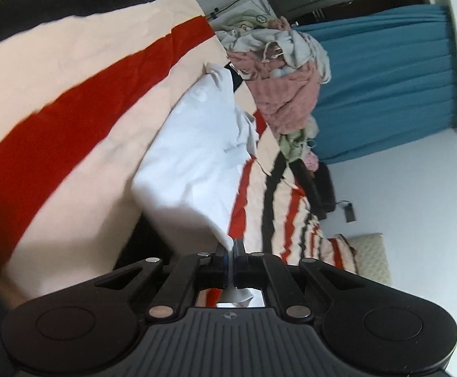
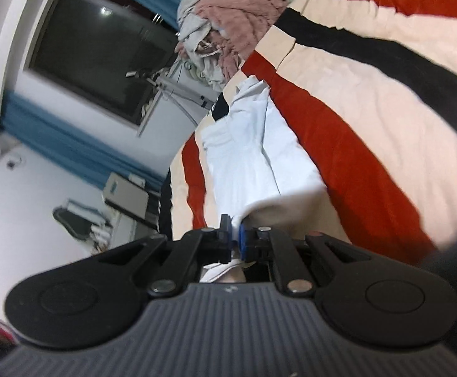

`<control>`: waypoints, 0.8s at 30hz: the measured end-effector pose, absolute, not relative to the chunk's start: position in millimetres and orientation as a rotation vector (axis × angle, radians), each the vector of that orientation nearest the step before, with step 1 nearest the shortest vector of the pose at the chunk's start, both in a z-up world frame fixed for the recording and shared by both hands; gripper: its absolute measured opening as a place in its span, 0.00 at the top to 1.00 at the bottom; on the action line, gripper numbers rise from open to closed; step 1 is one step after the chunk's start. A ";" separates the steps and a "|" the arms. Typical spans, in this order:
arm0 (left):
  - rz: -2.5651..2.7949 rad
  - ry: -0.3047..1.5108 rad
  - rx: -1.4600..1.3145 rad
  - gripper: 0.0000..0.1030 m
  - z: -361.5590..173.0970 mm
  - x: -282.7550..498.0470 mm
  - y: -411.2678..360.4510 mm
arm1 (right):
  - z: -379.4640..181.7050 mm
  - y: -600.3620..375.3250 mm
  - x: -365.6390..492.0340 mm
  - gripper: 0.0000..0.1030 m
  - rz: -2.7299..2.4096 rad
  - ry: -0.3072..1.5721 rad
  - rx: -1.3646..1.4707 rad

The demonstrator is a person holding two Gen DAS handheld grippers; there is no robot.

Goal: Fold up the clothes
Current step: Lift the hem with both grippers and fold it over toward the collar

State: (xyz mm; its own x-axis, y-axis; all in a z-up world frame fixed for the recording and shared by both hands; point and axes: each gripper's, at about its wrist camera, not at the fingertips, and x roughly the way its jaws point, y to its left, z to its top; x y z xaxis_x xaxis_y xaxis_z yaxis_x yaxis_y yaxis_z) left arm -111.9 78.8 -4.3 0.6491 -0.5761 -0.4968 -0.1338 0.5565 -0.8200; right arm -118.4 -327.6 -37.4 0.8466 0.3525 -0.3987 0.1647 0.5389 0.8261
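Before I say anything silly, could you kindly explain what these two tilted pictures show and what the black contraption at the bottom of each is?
Each black contraption is a handheld two-finger gripper; a person holds one in each hand, and a wide-angle camera on each looks along its fingers, so the room looks tilted. One picture comes from the left gripper, the other from the right gripper. Both are pinched shut on an edge of the same white garment, which lies stretched over a striped blanket in red, cream and black. Farther off sits a pile of unfolded clothes, pink and grey, before a blue curtain.
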 end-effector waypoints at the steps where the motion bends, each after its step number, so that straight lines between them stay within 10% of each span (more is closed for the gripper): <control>1: -0.290 0.848 -0.960 0.97 -4.5 -96.0 76.9 | -39.6 -328.4 -102.8 0.92 0.109 0.569 1.015; 24: -0.234 0.743 -0.508 0.96 -100.5 194.8 17.7 | -128.5 -340.6 164.8 0.92 0.022 0.520 0.853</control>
State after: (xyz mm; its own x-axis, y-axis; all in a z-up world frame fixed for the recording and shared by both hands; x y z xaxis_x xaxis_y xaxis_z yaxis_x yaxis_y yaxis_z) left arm 194.8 17.7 -100.5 0.7179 -0.3772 -0.5851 0.0259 0.8544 -0.5190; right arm 164.8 -340.6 -128.5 0.8754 0.2226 -0.4291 0.1854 0.6653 0.7232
